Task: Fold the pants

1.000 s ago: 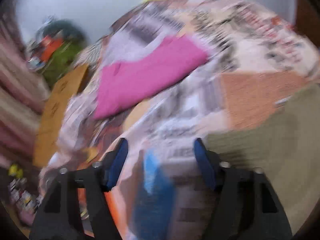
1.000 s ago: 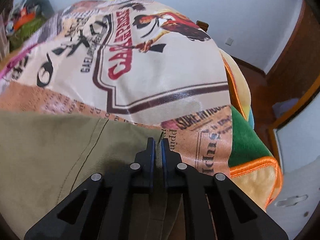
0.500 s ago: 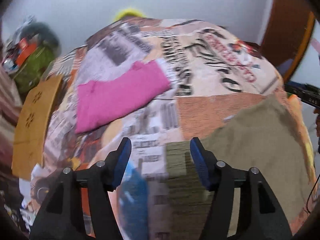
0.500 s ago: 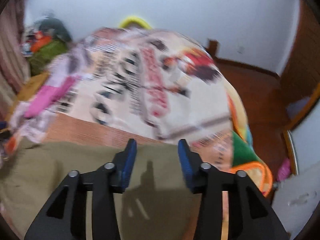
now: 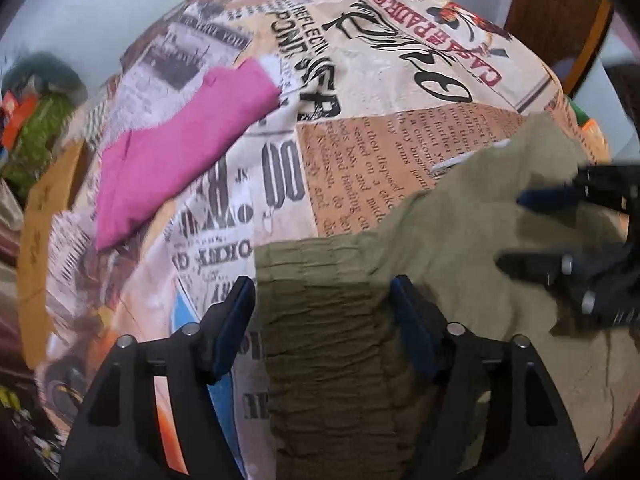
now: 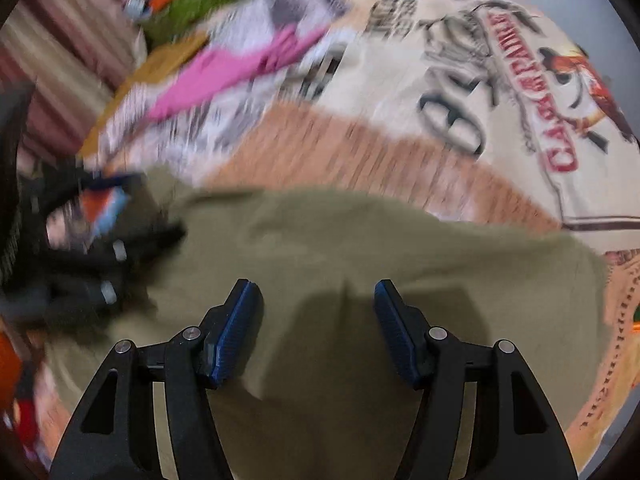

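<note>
Two grippers, both with jaws apart, neither clamped on anything, hovered over the pants.

Left wrist view: olive pants (image 5: 460,280) filled the lower right of the frame, spread flat on the printed bedspread (image 5: 360,60), likely so a fold could be set up. Gathered elastic waistband (image 5: 320,300) ran down the lower centre, right between the blue pads (image 5: 236,320). Left gripper (image 5: 322,312) sat wide open, straddling that waistband from above, looked lined up to pinch it; contact with cloth could not be told. Right gripper (image 5: 560,232) entered from the right edge, fingers pointing left over the pants, a gap showing between them. Pink garment (image 5: 180,148) lay upper left, well apart from the pants, not part of this fold.

Right wrist view (blurred): pants (image 6: 400,248) covered the lower half, top edge across mid-frame, bedspread (image 6: 460,60) above. Right gripper (image 6: 316,328) was open, tilted down over plain fabric with its shadow under it, nothing between the pads (image 6: 236,332). Left gripper (image 6: 132,216) smeared at left edge, over the pants' left end. Pink garment (image 6: 224,76) upper left
</note>
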Motion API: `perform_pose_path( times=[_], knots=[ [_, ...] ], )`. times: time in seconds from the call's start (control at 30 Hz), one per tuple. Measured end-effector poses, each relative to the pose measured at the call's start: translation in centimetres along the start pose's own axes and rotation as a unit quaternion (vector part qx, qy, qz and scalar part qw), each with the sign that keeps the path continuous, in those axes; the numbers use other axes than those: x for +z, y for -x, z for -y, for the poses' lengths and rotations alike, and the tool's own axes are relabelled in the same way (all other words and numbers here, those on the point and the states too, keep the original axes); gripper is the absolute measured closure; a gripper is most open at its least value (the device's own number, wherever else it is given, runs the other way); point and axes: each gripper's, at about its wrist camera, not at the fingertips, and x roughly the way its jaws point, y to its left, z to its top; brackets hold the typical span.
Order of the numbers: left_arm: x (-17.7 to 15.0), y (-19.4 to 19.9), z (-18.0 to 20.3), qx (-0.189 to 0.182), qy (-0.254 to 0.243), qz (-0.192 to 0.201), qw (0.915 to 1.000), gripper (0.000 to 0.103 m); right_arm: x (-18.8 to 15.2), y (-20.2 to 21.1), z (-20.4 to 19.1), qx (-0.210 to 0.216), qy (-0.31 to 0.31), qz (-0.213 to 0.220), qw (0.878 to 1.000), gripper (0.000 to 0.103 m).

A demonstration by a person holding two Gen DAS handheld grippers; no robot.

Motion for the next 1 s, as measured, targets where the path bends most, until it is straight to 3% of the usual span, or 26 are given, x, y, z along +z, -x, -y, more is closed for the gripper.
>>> perform_pose_path(
  times=[0.13, 0.47, 0.7, 1.0],
  knots=[
    [-0.6, -0.2, -1.1, -0.026, 0.037, 0.001, 0.9990, 0.026, -2.5, 0.9, -0.6, -0.021, 0.025, 0.019, 0.999, 0.044],
    [-1.0, 0.5, -0.3, 0.009, 0.023, 0.013, 0.9996, 0.025, -8.7, 4.3, 1.0, -0.048, 0.001, 0.032, 0.998, 0.044],
    [-1.2, 2.0, -0.1, 0.028, 0.034, 0.014, 0.9989, 0.027, -11.9, 6.3, 1.7, -0.042, -0.045, 0.051, 0.997, 0.044],
    [-4.7, 8.0, 4.3, -0.030, -0.013, 0.044, 0.9985, 0.028, -14.4, 7.4, 1.4, -0.052, -0.068, 0.057, 0.995, 0.045]
  ],
)
